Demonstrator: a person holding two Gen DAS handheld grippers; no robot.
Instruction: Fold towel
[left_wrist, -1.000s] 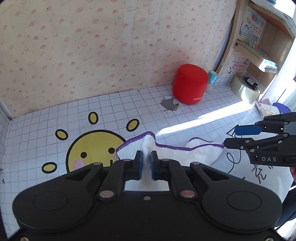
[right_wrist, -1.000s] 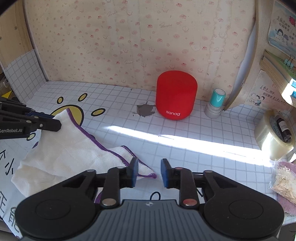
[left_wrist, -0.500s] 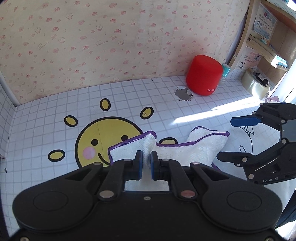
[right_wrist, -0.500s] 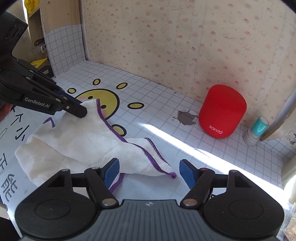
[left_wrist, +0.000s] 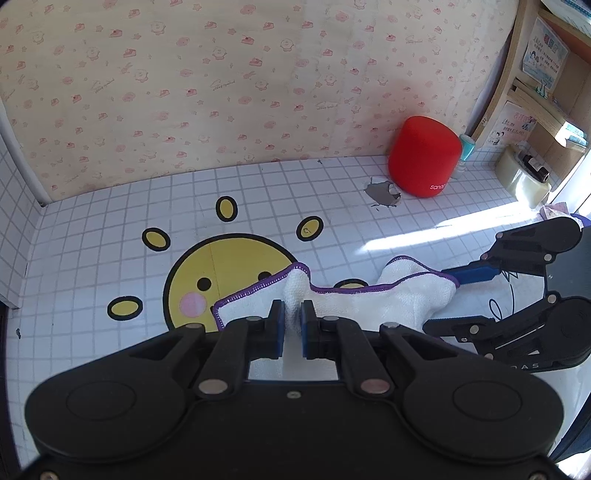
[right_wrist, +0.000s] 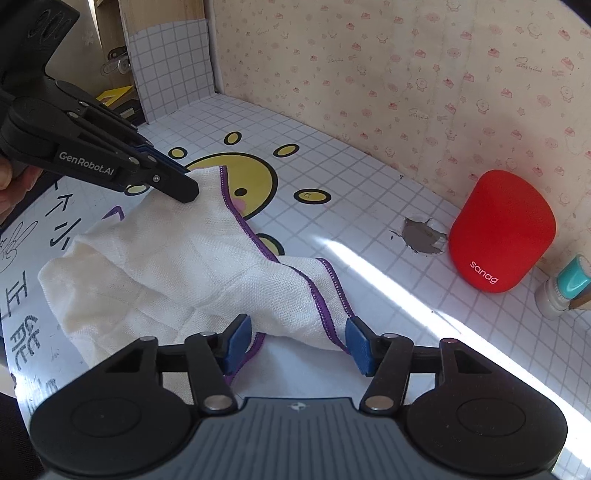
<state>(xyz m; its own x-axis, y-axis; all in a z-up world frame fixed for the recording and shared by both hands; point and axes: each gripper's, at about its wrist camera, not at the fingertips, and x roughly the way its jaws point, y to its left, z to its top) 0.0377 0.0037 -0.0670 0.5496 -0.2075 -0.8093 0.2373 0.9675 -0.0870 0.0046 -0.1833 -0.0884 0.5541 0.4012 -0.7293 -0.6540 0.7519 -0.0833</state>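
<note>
A white towel (right_wrist: 177, 258) with purple stitched edging lies bunched on the tiled table. My left gripper (left_wrist: 293, 325) is shut on one corner of the towel (left_wrist: 369, 301) and holds it slightly raised over the yellow sun drawing. From the right wrist view the left gripper (right_wrist: 184, 192) shows at the upper left, clamped on that corner. My right gripper (right_wrist: 297, 341) is open wide, its blue pads on either side of the towel's near folded corner. In the left wrist view the right gripper (left_wrist: 439, 299) stands open around the towel's right end.
A red cylindrical speaker (right_wrist: 500, 230) stands by the patterned back wall, with a small teal-capped bottle (right_wrist: 563, 286) beside it. A torn patch (right_wrist: 421, 236) marks the table covering. Wooden shelves (left_wrist: 535, 74) and a tape roll (left_wrist: 521, 177) sit at the right.
My right gripper has opened wide and moved in over the towel's near corner. The left gripper has carried its corner leftward across the sun drawing.
</note>
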